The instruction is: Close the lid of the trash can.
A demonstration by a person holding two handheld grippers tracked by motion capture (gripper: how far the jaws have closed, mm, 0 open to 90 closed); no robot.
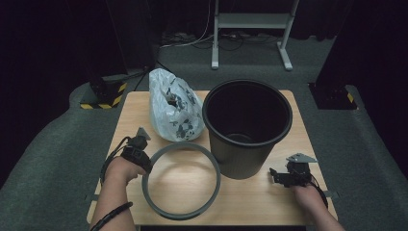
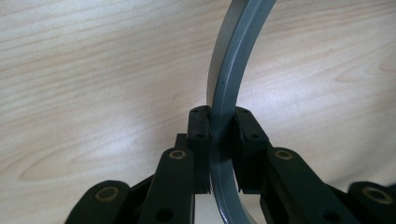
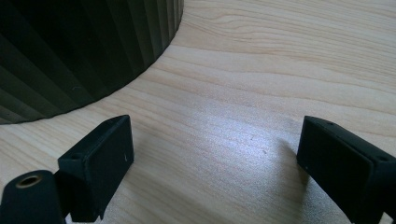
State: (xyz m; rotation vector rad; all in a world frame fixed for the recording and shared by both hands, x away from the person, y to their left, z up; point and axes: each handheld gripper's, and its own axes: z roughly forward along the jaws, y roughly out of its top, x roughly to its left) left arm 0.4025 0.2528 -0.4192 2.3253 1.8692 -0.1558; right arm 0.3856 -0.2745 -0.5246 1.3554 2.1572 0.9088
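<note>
A grey plastic ring (image 1: pixel 181 180), the loose rim band of a bin, sits at the lower centre of the high view over the light wooden tabletop (image 1: pixel 255 197), its upper right edge just beside the base of a black waste bin (image 1: pixel 247 126). The left gripper (image 1: pixel 143 153), at the ring's upper left edge, is clamped on the band; in the left gripper view the two black jaws press on either side of the ring (image 2: pixel 229 79), which curves up and away to the top of the frame above the wood grain. A crumpled white plastic bag with dark print (image 1: pixel 172 105) stands behind the ring, touching the bin's left side. At the lower right of the high view, the right gripper (image 1: pixel 275 176) rests near the bin's base, its jaws spread wide apart with nothing between them; the right gripper view shows the bin's ribbed wall (image 3: pixel 79 51) at upper left.
</note>
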